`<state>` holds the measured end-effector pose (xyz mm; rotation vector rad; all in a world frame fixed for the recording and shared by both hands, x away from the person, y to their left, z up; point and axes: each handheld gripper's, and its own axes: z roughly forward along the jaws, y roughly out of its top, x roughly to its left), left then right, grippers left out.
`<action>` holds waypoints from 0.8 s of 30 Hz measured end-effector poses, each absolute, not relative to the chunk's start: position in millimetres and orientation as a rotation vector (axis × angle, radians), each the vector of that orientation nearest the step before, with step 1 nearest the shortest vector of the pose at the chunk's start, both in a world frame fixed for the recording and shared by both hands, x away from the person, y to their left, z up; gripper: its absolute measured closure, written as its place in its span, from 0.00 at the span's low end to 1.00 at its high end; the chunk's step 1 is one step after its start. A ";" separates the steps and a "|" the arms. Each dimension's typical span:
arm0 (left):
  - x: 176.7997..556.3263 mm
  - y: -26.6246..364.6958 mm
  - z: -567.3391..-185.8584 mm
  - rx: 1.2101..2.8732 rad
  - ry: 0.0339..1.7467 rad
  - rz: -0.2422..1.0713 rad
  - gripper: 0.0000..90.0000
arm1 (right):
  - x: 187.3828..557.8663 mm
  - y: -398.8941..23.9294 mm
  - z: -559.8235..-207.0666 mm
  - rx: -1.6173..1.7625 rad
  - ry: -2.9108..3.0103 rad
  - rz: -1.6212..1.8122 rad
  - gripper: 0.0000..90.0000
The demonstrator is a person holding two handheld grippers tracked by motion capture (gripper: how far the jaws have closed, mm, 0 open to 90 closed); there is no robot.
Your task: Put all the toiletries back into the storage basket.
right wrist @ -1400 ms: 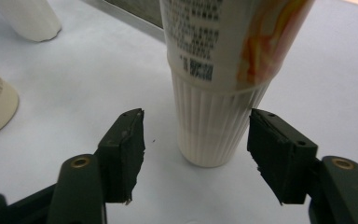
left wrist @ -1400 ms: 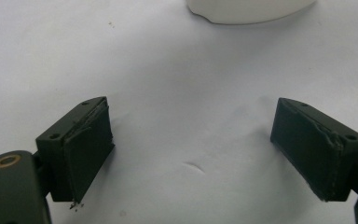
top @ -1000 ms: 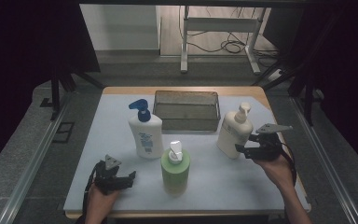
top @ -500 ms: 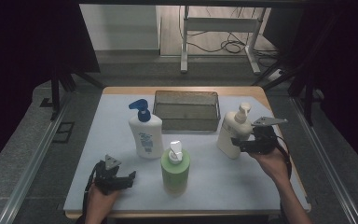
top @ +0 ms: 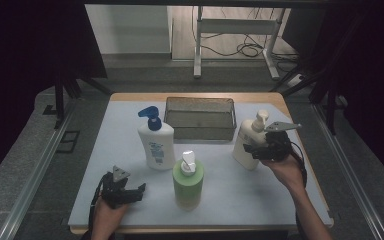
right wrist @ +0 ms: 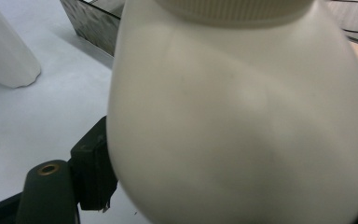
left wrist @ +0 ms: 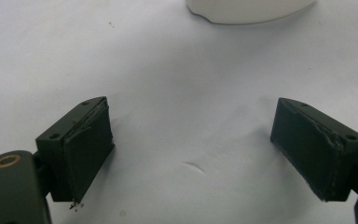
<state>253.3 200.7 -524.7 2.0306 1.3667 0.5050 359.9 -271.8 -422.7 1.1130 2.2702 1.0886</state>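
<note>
A cream pump bottle [top: 245, 141] stands at the right of the white table, just in front of the mesh basket. My right gripper [top: 252, 151] reaches in from the right, and the bottle's body [right wrist: 242, 116] sits between its jaws. Within the last second those jaws have opened a little wider. One black finger [right wrist: 91, 172] lies beside the bottle's lower side, the other is hidden, and I see no squeeze. My left gripper [top: 134, 193] rests near the front left of the table. It is open [left wrist: 205, 154], with bare tabletop between its pads.
A white bottle with a blue pump [top: 156, 145] stands left of centre, and its base [left wrist: 247, 9] lies ahead of the left jaws. A green bottle [top: 187, 182] stands front centre. The dark mesh basket [top: 200, 131] sits at the back middle. The table's right edge [top: 310, 170] is near my right hand.
My right gripper has slid left toward the cream bottle until its jaws reach around the body. The left gripper and the other bottles have stayed where they were.
</note>
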 end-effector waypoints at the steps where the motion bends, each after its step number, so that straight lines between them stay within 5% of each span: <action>1: 253.3 200.7 -524.7 2.030 1.367 0.505 0.14 | 360.4 -271.1 -422.9 1.115 2.268 1.085 0.26; 24: 253.3 200.7 -524.6 2.031 1.367 0.504 0.14 | 361.0 -268.7 -424.1 1.066 2.246 1.083 0.42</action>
